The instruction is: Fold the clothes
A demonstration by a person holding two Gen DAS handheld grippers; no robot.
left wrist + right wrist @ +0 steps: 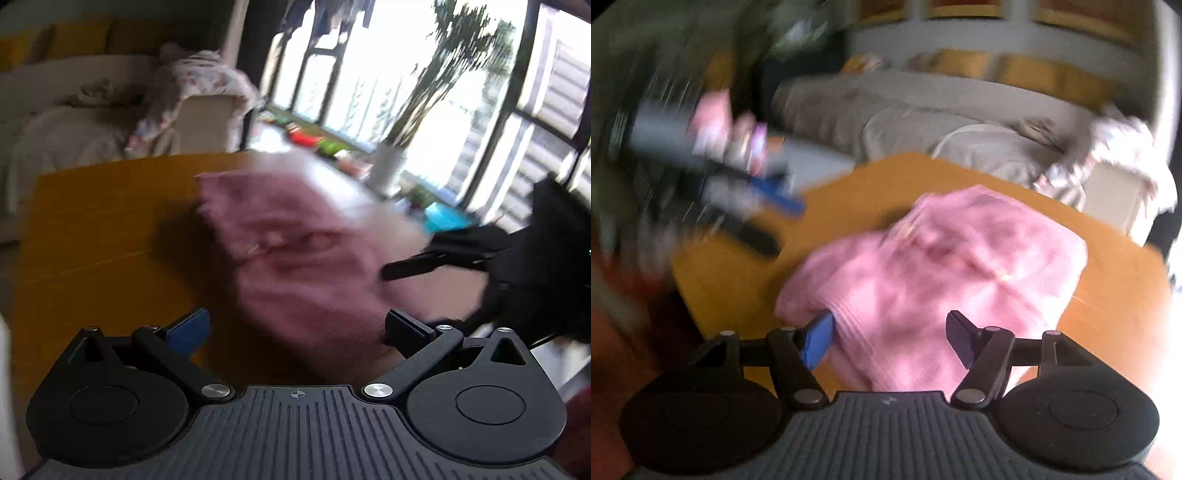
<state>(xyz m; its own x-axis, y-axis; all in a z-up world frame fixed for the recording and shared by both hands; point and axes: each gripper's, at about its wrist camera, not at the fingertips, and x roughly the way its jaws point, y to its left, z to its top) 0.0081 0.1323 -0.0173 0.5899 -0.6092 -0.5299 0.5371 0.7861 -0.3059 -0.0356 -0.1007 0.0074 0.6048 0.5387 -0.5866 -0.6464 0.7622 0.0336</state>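
Bunched pink knitted garment (934, 280) heaped on orange wooden table (110, 229); left gripper (295, 328) and right gripper (890, 338) spread wide, empty, flanking it, seemingly for reaching edges.

And there it is, the soft pink knitted garment (295, 251), lying in a rumpled heap on the orange-brown wooden table (110, 229). From the left wrist view it sprawls across the table's middle and right side, one straight edge facing the far end, the surface creased with shallow folds and blurred. From the right wrist view the same pink knit (942, 266) bunches into a rounded mound, a ribbed hem showing along its near left edge, a small pale detail near its middle too blurred to identify. It is not neatly folded; bare table shows to its left and beyond it.
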